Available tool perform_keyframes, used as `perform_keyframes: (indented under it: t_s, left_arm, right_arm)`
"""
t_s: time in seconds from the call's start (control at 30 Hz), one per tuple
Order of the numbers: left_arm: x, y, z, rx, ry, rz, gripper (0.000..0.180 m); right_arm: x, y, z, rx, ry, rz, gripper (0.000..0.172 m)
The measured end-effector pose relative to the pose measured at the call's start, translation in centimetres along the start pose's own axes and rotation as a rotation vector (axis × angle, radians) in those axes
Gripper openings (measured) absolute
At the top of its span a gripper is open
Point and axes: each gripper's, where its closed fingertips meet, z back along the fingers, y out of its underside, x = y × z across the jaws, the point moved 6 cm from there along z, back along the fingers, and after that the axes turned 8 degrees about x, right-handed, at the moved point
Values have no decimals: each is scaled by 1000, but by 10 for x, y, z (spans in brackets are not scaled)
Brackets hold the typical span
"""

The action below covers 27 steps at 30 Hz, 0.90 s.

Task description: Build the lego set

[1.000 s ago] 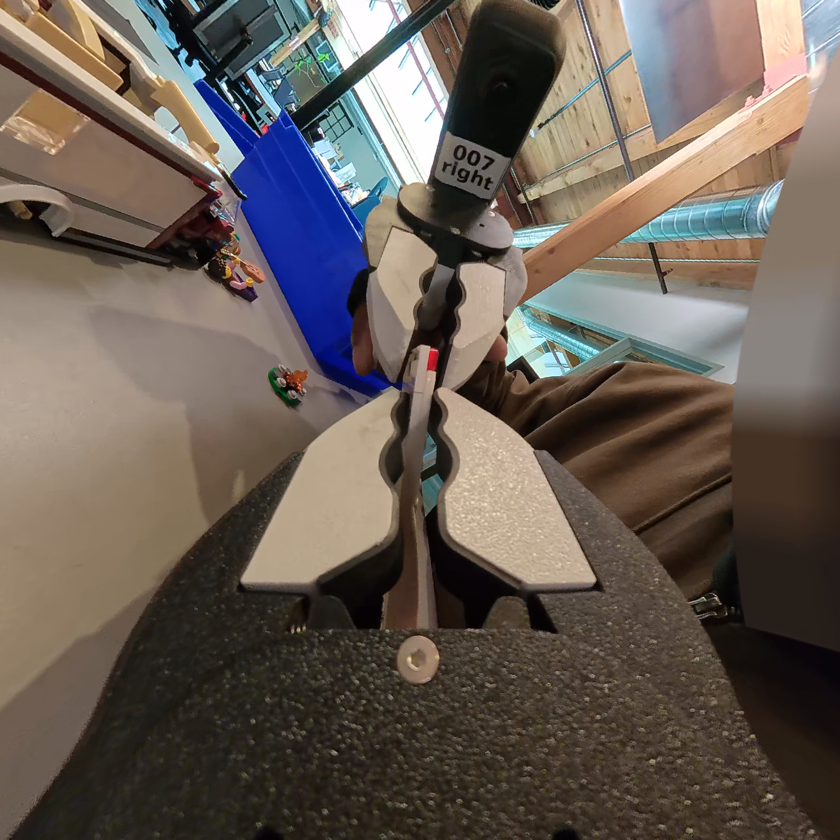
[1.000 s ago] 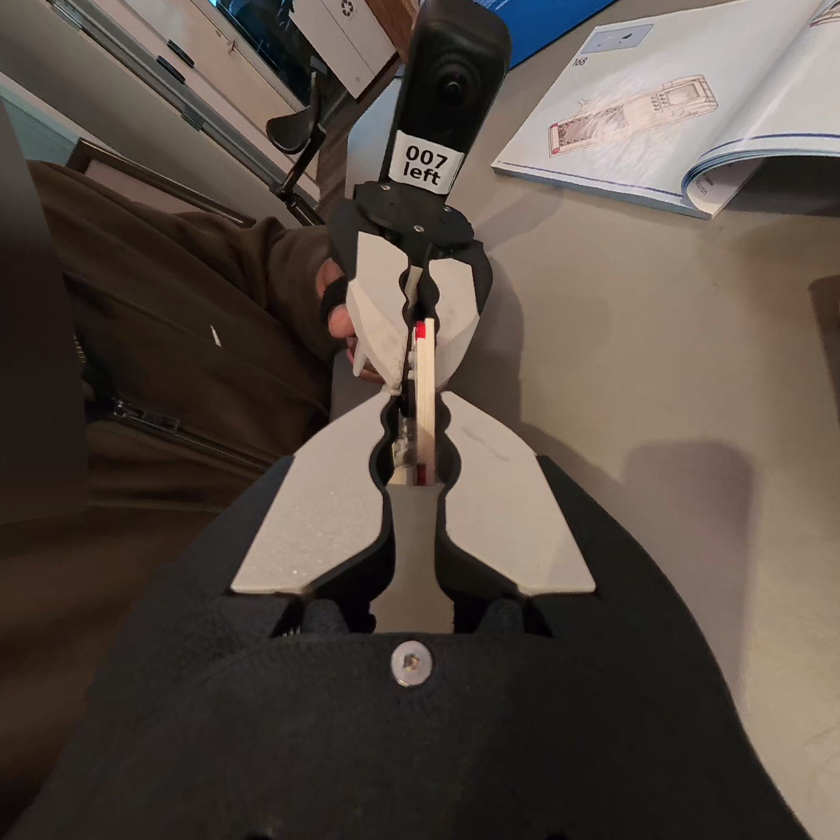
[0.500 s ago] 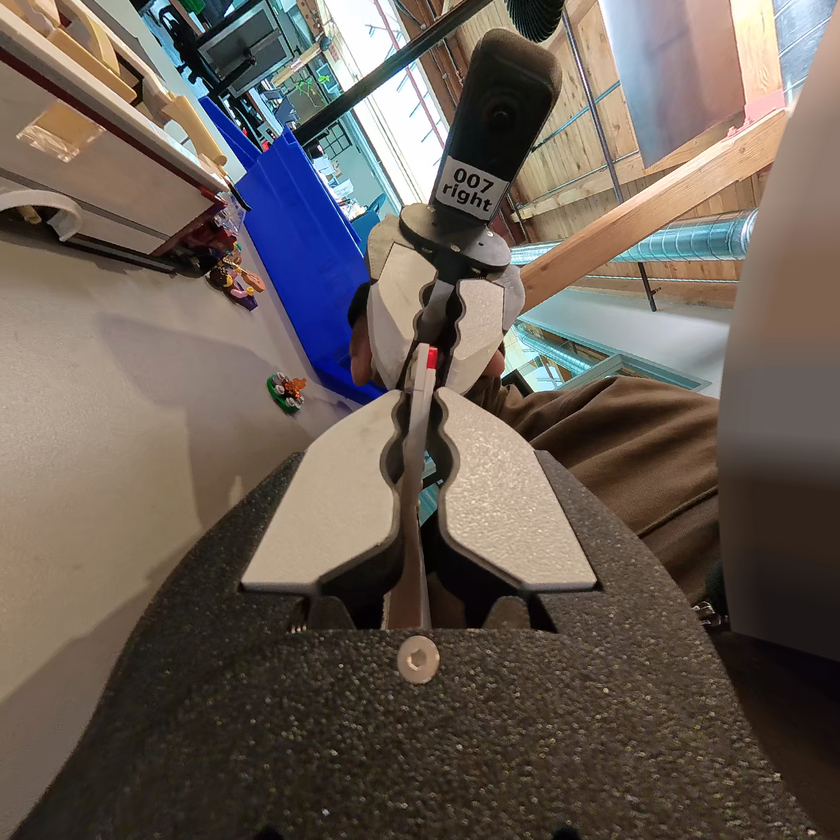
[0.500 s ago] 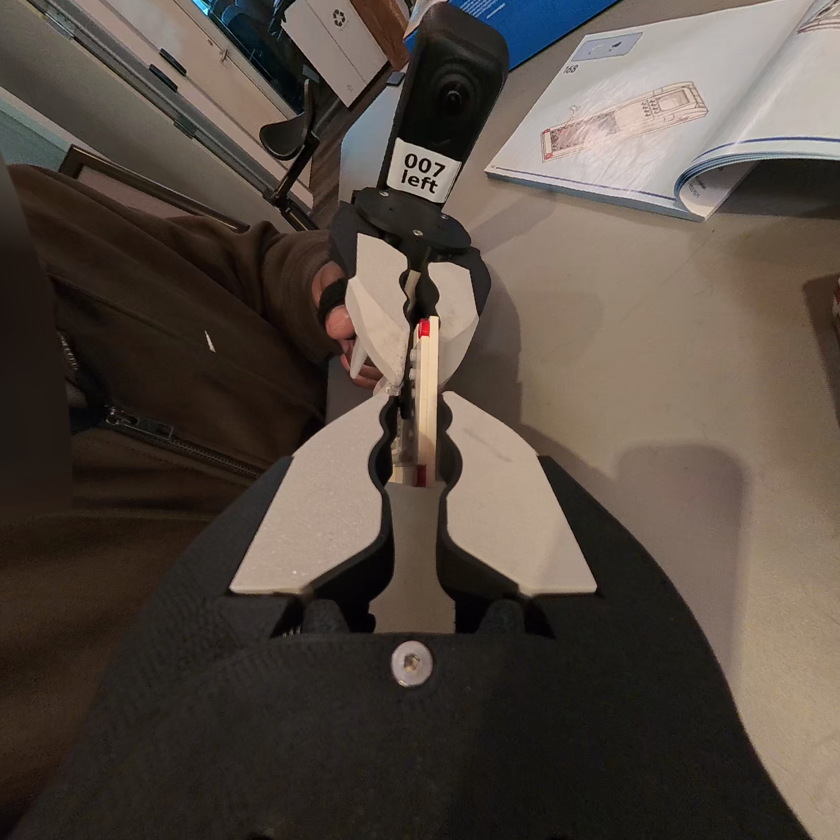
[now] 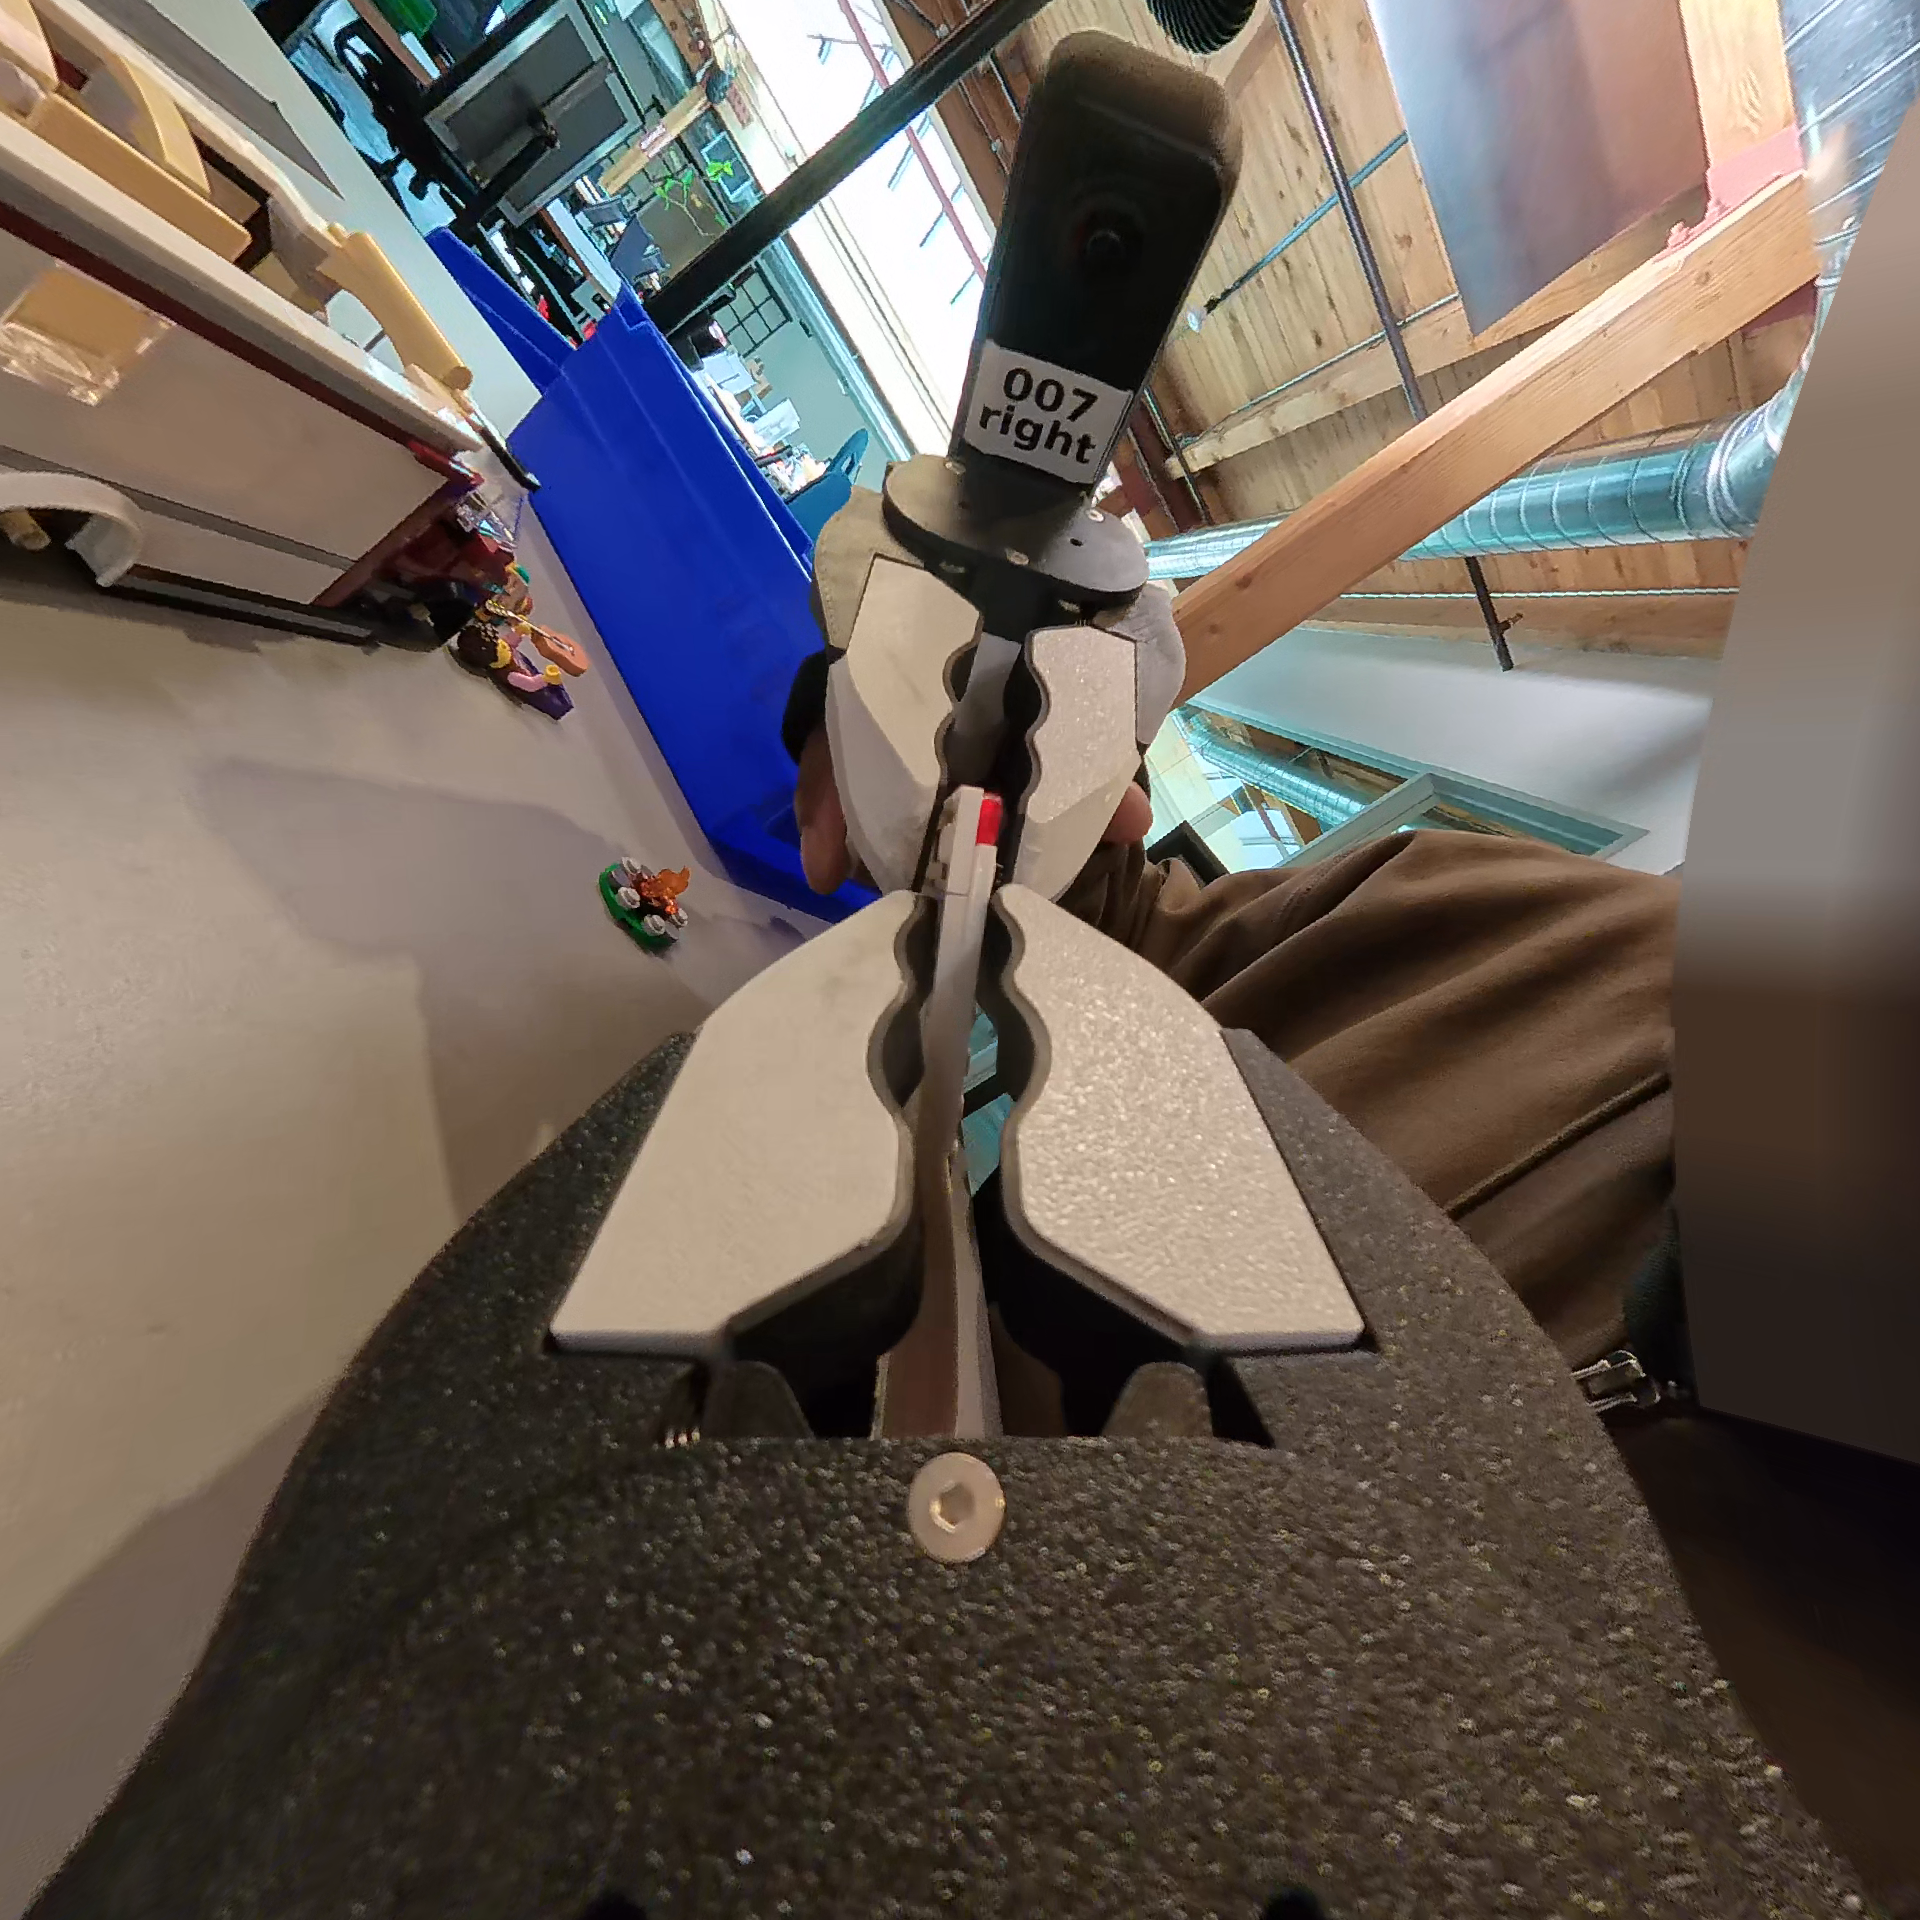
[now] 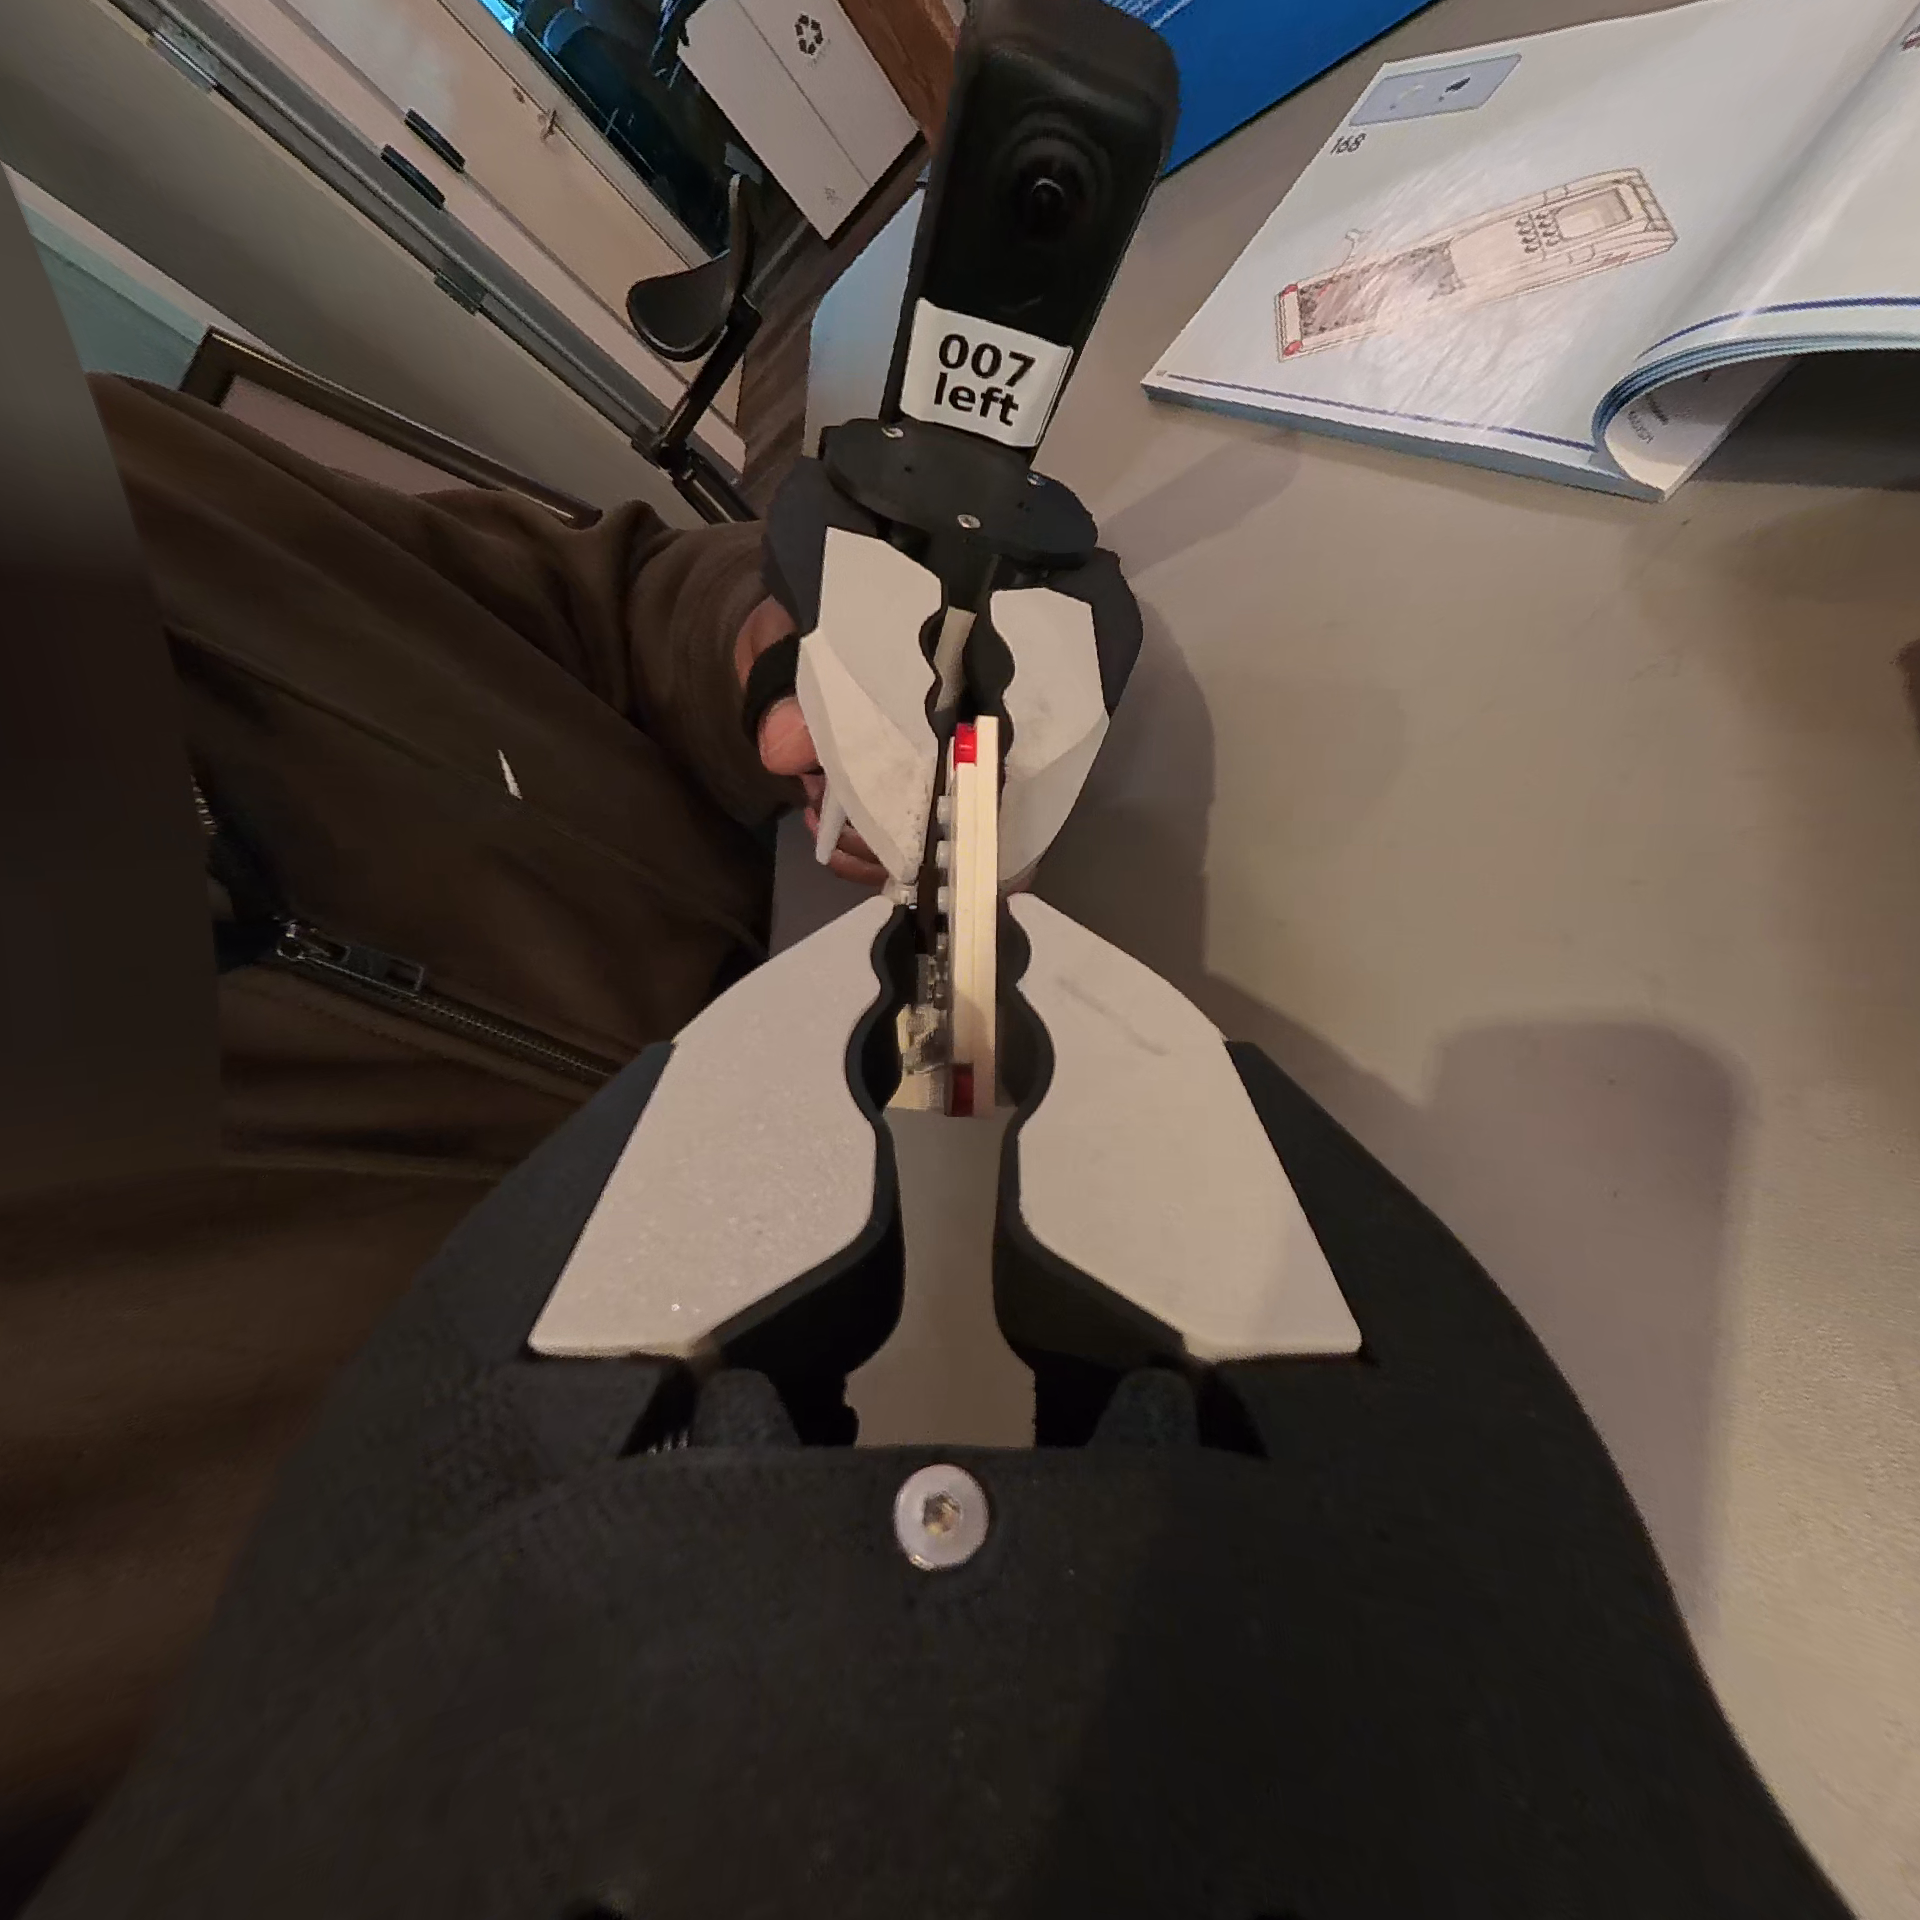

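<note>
Both grippers face tip to tip – left gripper (image 5: 956, 914) & right gripper (image 6: 951, 914) fingers each clamp the same white-red brick plate (image 6: 977, 883), between them; nothing visibly changed.

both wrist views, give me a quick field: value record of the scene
left gripper: shut on one end of the flat white brick plate
right gripper: shut on the plate's other end
plate: edge-on between the two grippers, studs on one face, red pieces at both ends
table: grey; small green toy piece, toy figures, blue bin
booklet: open on the table
person: brown sleeve
</note>
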Motion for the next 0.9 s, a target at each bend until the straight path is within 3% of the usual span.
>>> perform_keyframes:
  t_s: [0.6, 0.9]
  left_arm:
    - [2, -1, 1, -35, 15, 9, 9]
    - [3, -5, 4, -113, 60, 47, 9]
  right_arm:
    - [-2, 0, 0, -97, -8, -23, 13]
    - [-1, 0, -2, -265, 5, -95, 14]
